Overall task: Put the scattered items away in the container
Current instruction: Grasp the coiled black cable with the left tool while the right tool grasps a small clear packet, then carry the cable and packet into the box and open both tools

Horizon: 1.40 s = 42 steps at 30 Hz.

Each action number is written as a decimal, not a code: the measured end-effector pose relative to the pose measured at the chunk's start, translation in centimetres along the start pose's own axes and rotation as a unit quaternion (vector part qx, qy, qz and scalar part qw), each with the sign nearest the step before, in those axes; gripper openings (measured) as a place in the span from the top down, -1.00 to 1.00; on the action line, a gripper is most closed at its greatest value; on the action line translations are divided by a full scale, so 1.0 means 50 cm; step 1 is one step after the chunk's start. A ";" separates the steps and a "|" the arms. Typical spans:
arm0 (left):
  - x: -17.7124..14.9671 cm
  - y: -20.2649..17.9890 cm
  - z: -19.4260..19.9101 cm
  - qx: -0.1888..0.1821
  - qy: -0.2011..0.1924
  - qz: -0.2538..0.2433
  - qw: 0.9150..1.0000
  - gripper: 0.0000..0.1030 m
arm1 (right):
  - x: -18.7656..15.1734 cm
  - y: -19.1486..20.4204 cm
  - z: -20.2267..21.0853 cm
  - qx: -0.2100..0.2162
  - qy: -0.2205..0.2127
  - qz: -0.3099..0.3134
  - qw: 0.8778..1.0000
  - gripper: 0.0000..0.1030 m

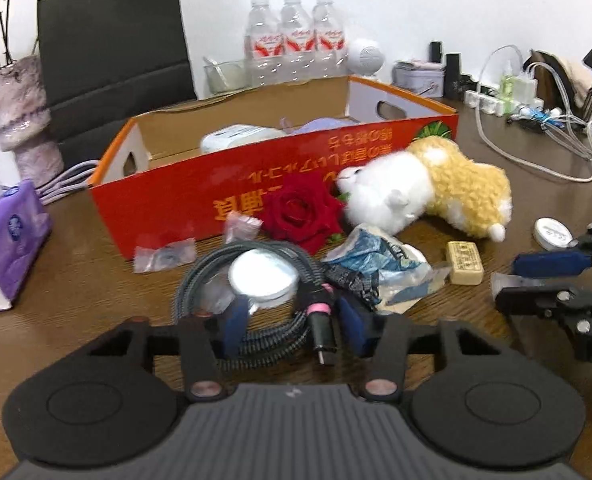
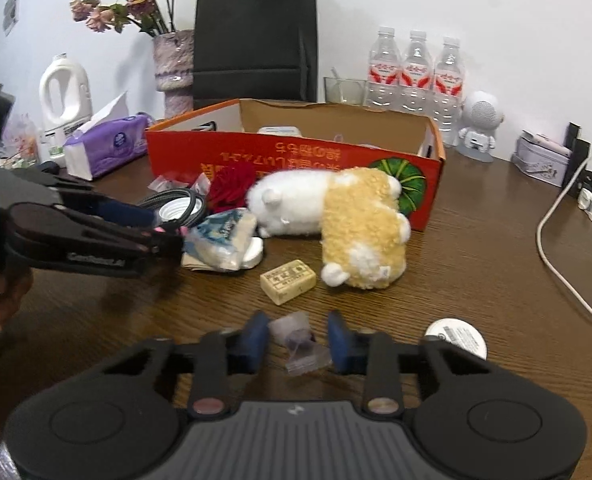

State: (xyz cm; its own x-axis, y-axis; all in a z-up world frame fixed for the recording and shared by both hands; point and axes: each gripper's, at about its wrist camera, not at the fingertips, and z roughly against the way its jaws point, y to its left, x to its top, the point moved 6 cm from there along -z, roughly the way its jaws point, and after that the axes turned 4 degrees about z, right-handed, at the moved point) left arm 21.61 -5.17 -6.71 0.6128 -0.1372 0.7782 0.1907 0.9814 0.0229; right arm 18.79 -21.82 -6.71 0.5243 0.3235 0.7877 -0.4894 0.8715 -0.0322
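The red and orange cardboard box (image 1: 176,200) stands open at the back with a few things inside. In front of it lie a red rose (image 1: 300,212), a white and tan plush toy (image 1: 436,184), a blue-white packet (image 1: 376,264), a yellow block (image 1: 465,267) and a round white tin (image 1: 262,276). My left gripper (image 1: 292,322) is shut on the coiled grey cable (image 1: 200,280) near its pink-banded plug. My right gripper (image 2: 299,340) is shut on a small clear plastic bag (image 2: 302,346) low over the table. A white round lid (image 2: 456,338) lies just to its right.
Two more small clear bags (image 1: 164,254) lie by the box front. A purple tissue pack (image 1: 8,244) and vase (image 1: 20,112) stand left. A black paper bag (image 1: 112,36), water bottles (image 1: 296,44), and a power strip with white cables (image 1: 536,120) line the back.
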 end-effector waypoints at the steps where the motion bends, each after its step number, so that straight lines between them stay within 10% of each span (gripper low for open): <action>1: -0.002 0.000 0.003 -0.004 -0.001 -0.001 1.000 0.31 | -0.001 0.001 0.001 0.000 -0.001 0.000 1.000 0.60; 5: -0.010 -0.001 0.018 -0.011 -0.015 -0.003 1.000 0.59 | -0.004 -0.002 0.006 0.003 -0.007 -0.010 1.000 0.62; 31: -0.092 0.056 0.223 -0.016 -0.106 0.085 0.991 0.64 | -0.023 0.051 0.104 0.003 -0.055 -0.050 0.997 0.63; 42: -0.015 0.073 0.259 -0.012 -0.165 0.082 0.983 0.65 | 0.060 0.049 0.118 0.002 -0.099 -0.039 0.994 0.63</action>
State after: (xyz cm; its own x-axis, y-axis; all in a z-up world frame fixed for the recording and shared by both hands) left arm 11.92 0.26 0.92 0.3558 0.0777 0.9313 0.1311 0.9825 -0.1321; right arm 15.05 -20.87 -0.81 0.4138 0.1766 0.8931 -0.4556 0.8895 0.0352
